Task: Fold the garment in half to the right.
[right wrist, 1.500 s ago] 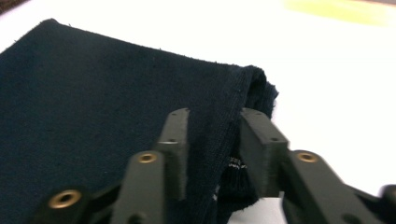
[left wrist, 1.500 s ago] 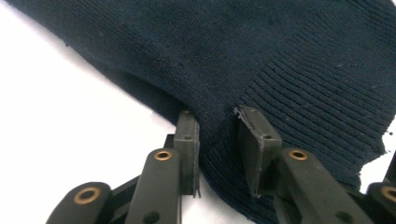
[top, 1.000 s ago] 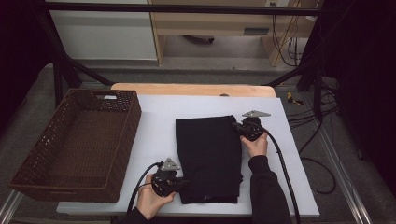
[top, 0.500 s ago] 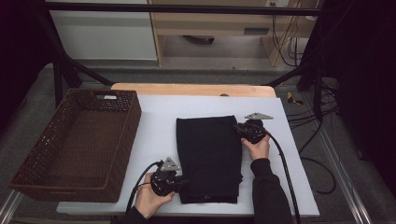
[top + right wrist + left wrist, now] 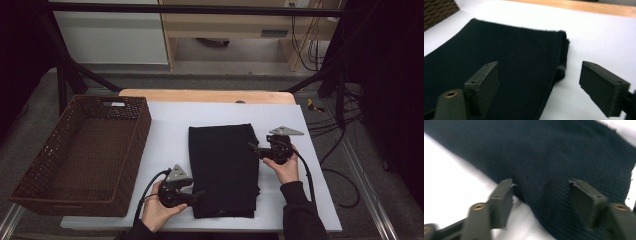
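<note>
Cloth (image 5: pixel 224 170) lies folded on the desk (image 5: pixel 165 135) beside the basket (image 5: pixel 80 155), my left tongs (image 5: pixel 198 192) and right tongs (image 5: pixel 251 147) have just opened off it, so lifting it needs a fresh grip.

Folded black cloth (image 5: pixel 223 169) between two claws

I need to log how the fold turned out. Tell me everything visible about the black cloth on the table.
The black cloth is a knit-looking fabric folded into a long rectangle of several layers, lying flat on the white table right of the wicker basket. Its stacked fold edges show along the right side, with a fuzzy far edge. Both tongs have just been opening: the left tongs straddle its near left edge, the right tongs sit at its right edge, neither gripping.
</note>
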A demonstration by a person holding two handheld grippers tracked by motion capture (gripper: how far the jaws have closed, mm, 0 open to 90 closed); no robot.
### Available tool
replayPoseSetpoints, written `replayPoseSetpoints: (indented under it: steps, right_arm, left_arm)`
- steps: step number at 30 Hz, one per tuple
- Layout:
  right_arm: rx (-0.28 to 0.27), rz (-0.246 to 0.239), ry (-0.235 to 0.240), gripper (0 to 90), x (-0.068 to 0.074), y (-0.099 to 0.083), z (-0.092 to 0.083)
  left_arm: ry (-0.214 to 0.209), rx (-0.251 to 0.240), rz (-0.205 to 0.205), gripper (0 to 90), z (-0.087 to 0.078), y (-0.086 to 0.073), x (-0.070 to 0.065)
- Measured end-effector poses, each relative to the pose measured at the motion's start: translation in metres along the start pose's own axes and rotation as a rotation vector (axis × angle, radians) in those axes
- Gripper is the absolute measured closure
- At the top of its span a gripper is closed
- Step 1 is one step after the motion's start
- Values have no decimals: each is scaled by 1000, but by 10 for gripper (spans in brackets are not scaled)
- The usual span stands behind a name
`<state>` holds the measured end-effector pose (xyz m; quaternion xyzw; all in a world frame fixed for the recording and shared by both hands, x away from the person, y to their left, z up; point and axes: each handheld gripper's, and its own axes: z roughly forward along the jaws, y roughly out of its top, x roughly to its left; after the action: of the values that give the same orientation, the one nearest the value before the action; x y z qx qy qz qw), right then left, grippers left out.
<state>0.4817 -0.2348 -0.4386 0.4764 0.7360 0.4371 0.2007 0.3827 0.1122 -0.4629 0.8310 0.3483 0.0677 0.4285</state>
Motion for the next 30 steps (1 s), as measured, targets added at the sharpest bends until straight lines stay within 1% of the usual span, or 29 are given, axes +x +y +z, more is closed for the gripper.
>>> replayPoseSetpoints:
  steps: [2,4,5,7,10,12,14,16,18,19,20,22,24,25,28,30]
  right_arm:
    - [8,1,13,129,1,-5,-8]
    - [12,2,27,112,2,-10,-15]
    - [21,2,28,90,3,-12,-18]
    - [20,7,41,82,6,-16,-25]
    - [17,5,57,68,8,-22,-33]
    - [11,8,64,67,10,-27,-38]
    - [16,8,75,56,10,-32,-41]
    - [24,1,75,55,12,-35,-44]
    - [13,6,89,54,14,-38,-46]
    - [17,5,91,49,16,-40,-46]
    - [19,-1,90,48,17,-41,-47]
    - [15,5,93,48,18,-44,-49]
    - [25,3,97,43,21,-46,-51]
    - [22,-2,100,46,21,-48,-52]
    - [22,7,109,46,24,-52,-56]
    - [15,4,106,47,25,-53,-59]
  left_arm:
    - [7,-15,-2,269,-2,2,5]
    - [19,-13,-1,204,-2,5,9]
    - [23,-13,-6,184,-3,7,11]
    - [28,-16,-14,150,-3,12,16]
    - [37,-7,-14,99,0,18,21]
    - [43,4,-22,70,1,22,25]
    - [50,-1,-26,58,2,25,28]
    - [51,-6,-32,52,3,27,32]
    - [59,-3,-26,41,4,31,35]
    - [59,-3,-26,41,4,31,35]
    - [65,-7,-31,41,5,34,37]
    - [74,-13,-39,41,5,37,39]
    - [74,-18,-39,41,6,40,41]
    - [76,-22,-36,40,6,42,41]
    - [82,-23,-36,40,7,47,45]
    - [85,-28,-48,41,9,49,48]
